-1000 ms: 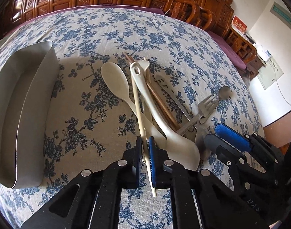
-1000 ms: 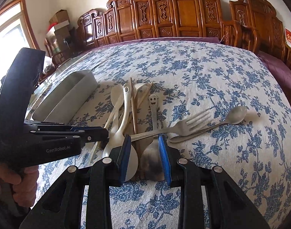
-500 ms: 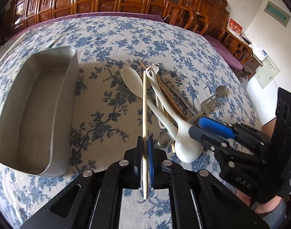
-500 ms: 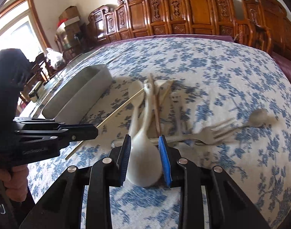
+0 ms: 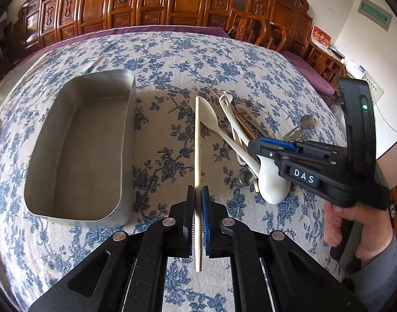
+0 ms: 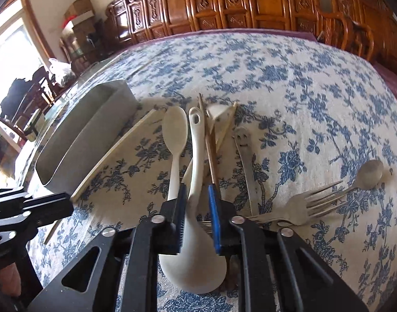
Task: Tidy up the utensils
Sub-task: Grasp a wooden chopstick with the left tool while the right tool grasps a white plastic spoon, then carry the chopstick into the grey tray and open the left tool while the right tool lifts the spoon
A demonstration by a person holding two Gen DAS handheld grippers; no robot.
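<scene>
Cream-coloured and thin, the chopstick (image 5: 197, 140) is clenched in your left claw (image 5: 197, 223), lifted clear of the pile and pointing out over the flowered cloth of the desk (image 5: 172, 57). The metal tray (image 5: 78, 140) sits just to its left, open and with nothing in it that shows.

Your right claw (image 6: 196, 215) is closing around the handle of the white ladle-shaped spoon (image 6: 196, 236), whose bowl lies under the claw body. The pads straddle the handle but do not yet look pressed on it from this angle. Just beside the blue pad runs a brown chopstick (image 6: 210, 153), and the flat cream spoon (image 6: 175, 140) lies against the other side.

Risks from here, as I judge them:
- The right claw may pinch the brown chopstick along with the spoon handle, so both come up and one drops.
- The handle is smooth and rounded, and the heavy bowl hangs behind the grip, so it may swing or slip when you lift.
- Lifting it could drag the fork (image 6: 302, 205) and the steel spoon (image 6: 370, 174), whose handles run in under the pile.
- The chopstick is held near one end, so its long free end could catch the tray wall as you bring it across.
</scene>
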